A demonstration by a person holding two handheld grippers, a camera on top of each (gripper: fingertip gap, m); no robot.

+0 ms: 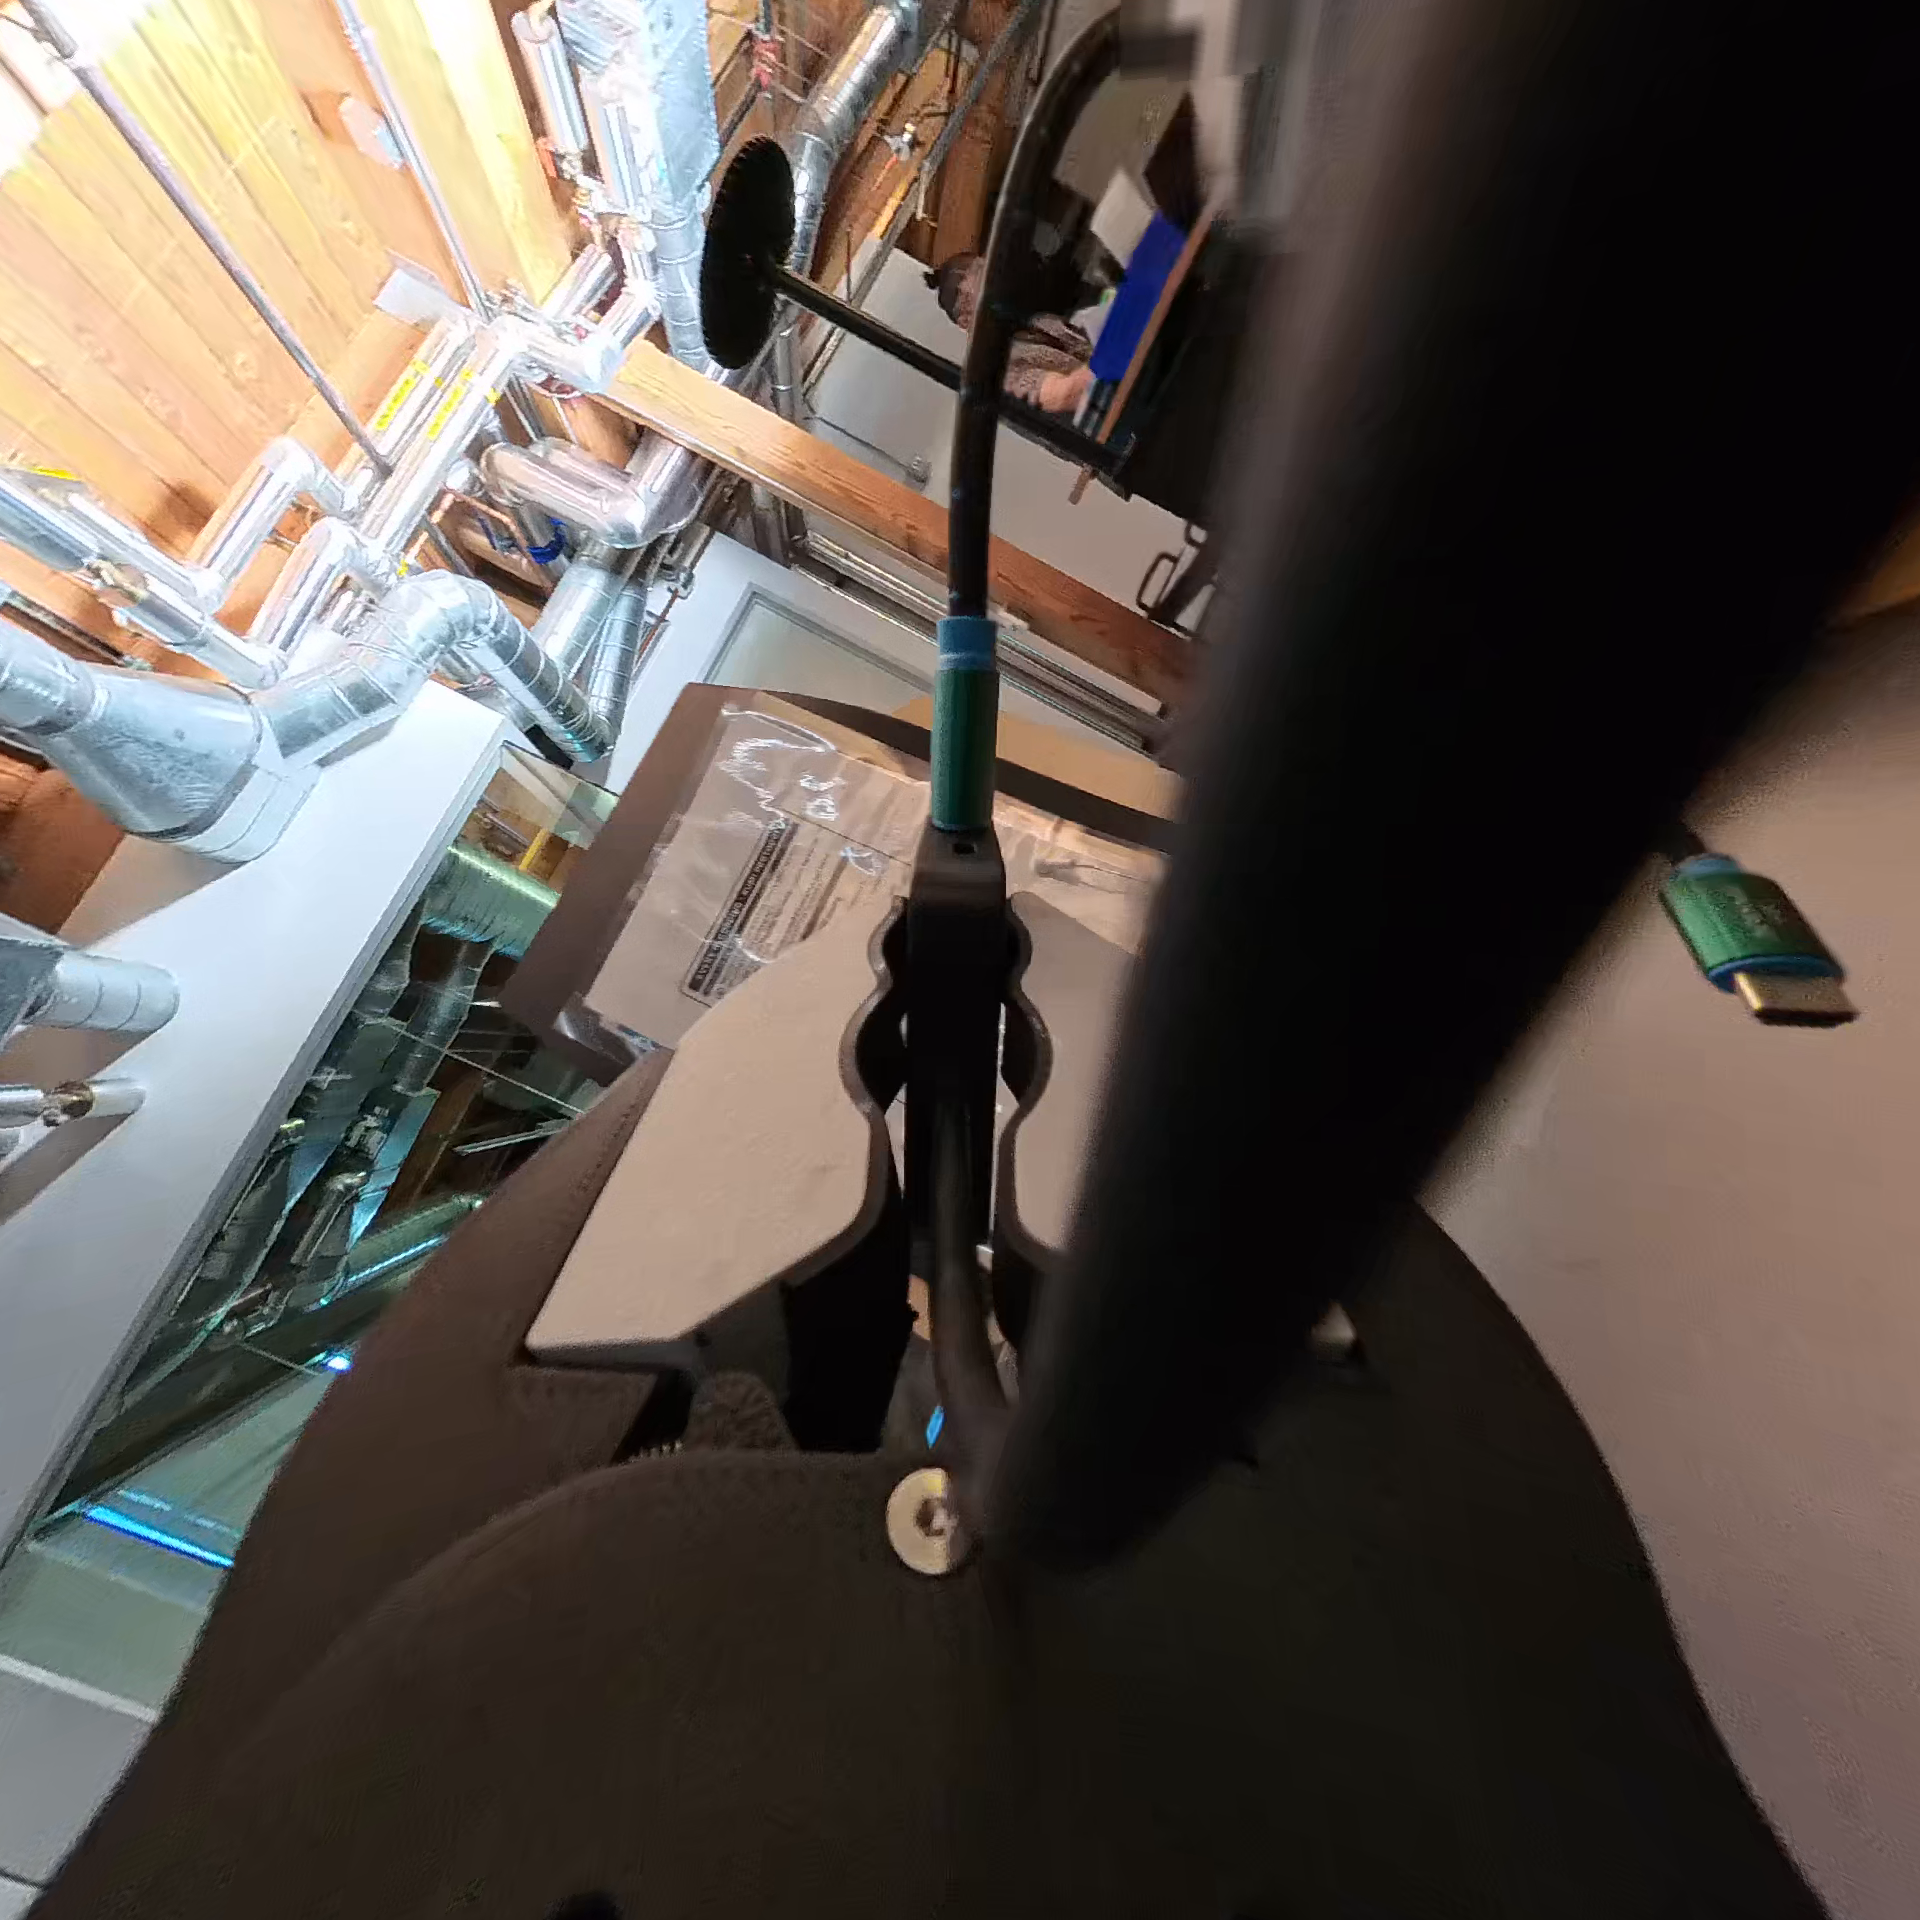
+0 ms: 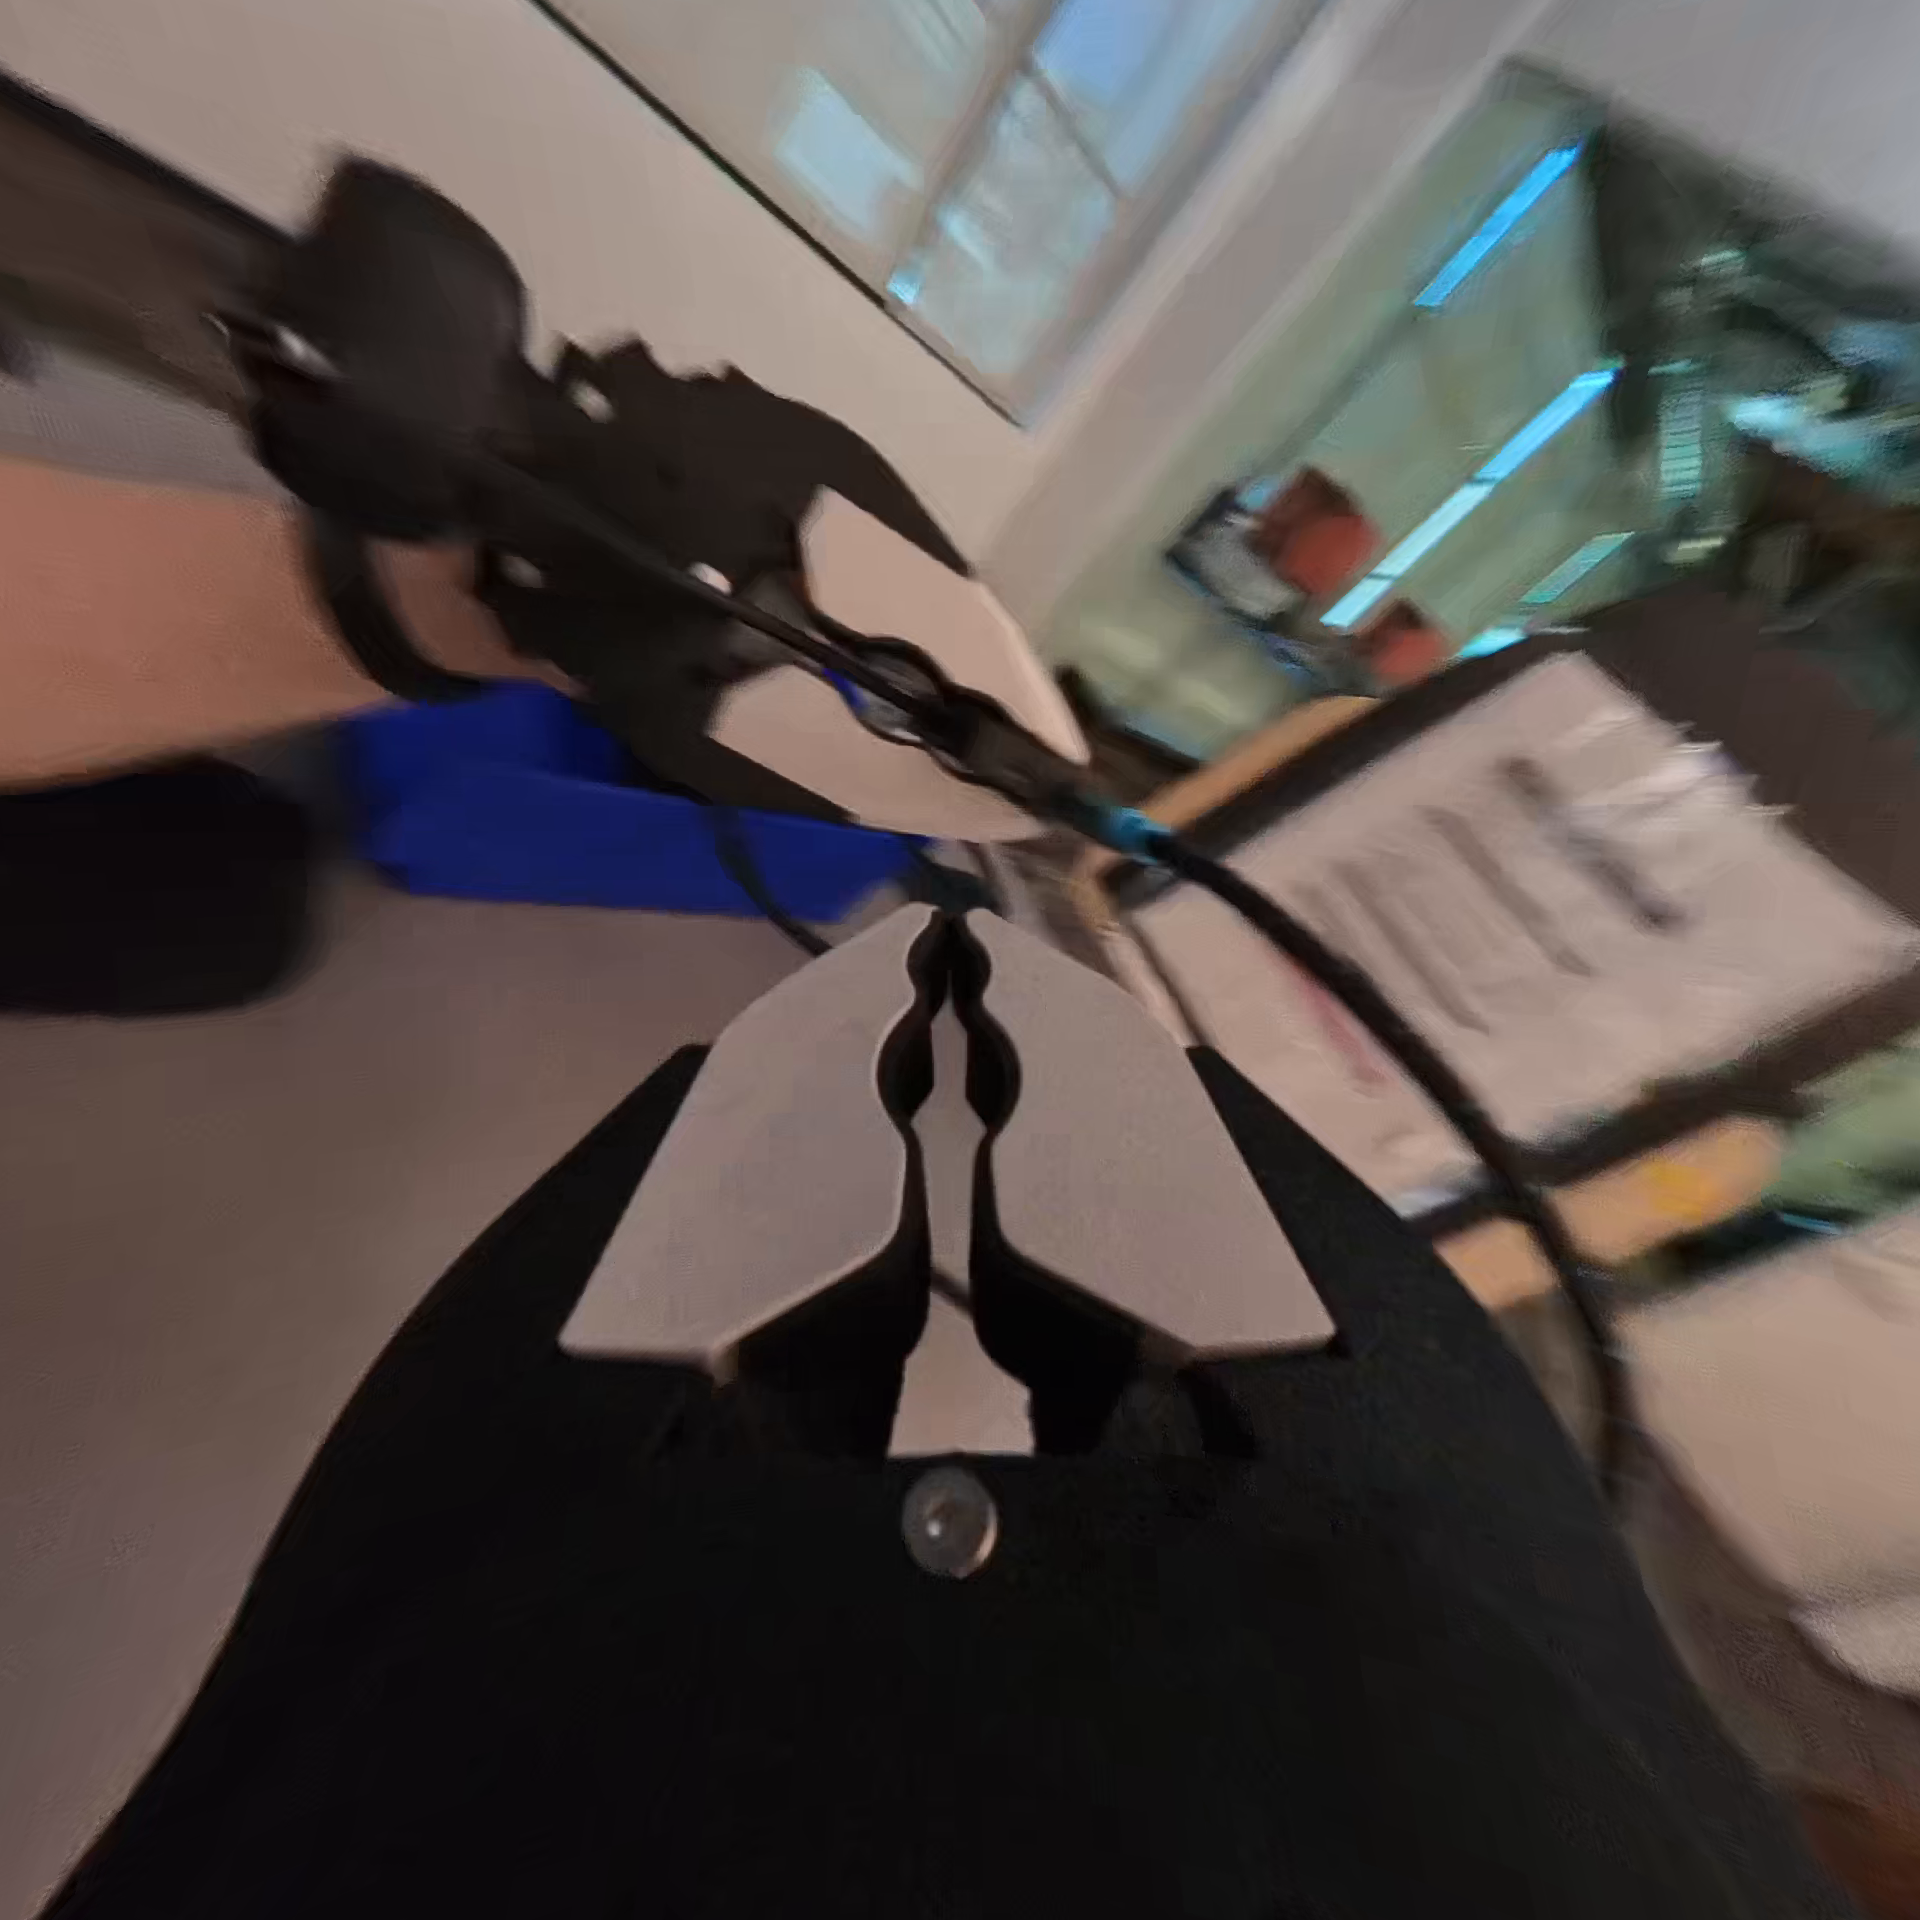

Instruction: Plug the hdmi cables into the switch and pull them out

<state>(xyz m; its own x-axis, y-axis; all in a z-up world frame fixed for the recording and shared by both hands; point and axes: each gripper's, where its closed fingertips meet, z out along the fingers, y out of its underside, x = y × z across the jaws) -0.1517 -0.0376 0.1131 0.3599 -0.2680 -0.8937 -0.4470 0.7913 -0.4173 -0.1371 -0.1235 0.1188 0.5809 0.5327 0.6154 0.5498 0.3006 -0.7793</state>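
My left gripper [image 1: 951, 935] is clamped on a flat black switch [image 1: 954, 997] held edge-on between its jaws, with a green-collared plug [image 1: 961, 732] seated in the switch's far end and its black cable [image 1: 982, 416] curving up and away. A second green plug [image 1: 1756, 935] lies loose on the grey table [image 1: 1714, 1299] to the right, unplugged, partly behind a broad dark shape that I cannot identify. My right gripper [image 2: 948, 940] is empty, its jaws pressed nearly together. Beyond it, in the blurred right wrist view, sit a blue bin [image 2: 582, 800] at left and a plastic-covered sheet [image 2: 1507, 914] at right.
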